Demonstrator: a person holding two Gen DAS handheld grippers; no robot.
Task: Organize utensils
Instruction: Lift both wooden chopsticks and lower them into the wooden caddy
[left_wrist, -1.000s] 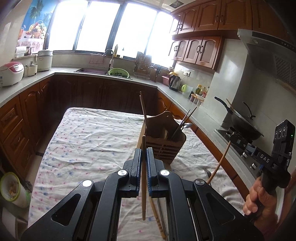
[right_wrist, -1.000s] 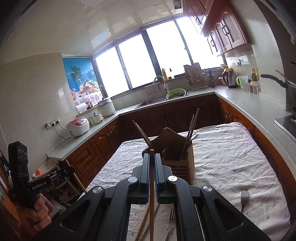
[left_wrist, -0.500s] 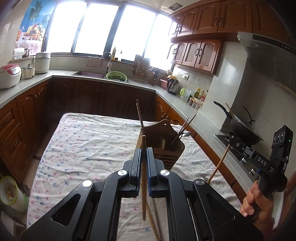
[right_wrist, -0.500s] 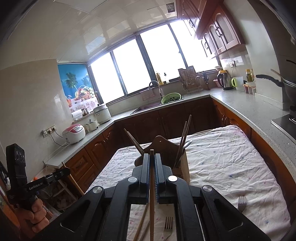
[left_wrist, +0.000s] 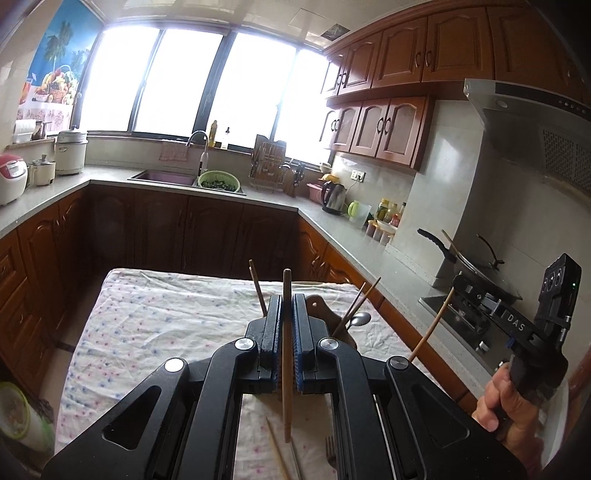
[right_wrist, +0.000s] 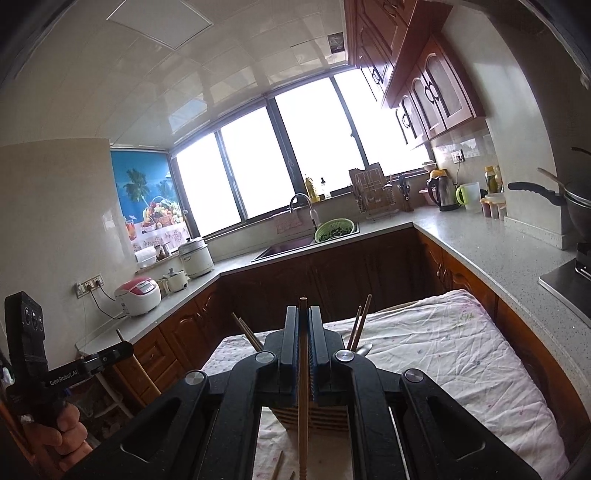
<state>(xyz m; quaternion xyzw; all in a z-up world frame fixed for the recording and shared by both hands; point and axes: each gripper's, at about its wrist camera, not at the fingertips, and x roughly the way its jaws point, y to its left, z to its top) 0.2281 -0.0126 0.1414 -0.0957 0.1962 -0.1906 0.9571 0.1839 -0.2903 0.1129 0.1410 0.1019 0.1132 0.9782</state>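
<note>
Kitchen table's floral cloth (left_wrist: 155, 325) under window (left_wrist: 177, 81); each hand-held gripper (left_wrist: 287, 314) (right_wrist: 303, 325) clamps one chopstick (left_wrist: 286, 354) (right_wrist: 303, 387).

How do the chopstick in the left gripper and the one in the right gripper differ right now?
The left gripper's chopstick is lighter wood; the right gripper's chopstick is darker and reddish. The left one's lower end hangs free above the cloth; the right one's runs out of frame. Both stand upright, clamped between shut jaws, near the wooden holder.

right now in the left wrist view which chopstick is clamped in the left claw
The upright wooden chopstick pinched between the left claw. The others stand in the holder or lie on the cloth.
</note>
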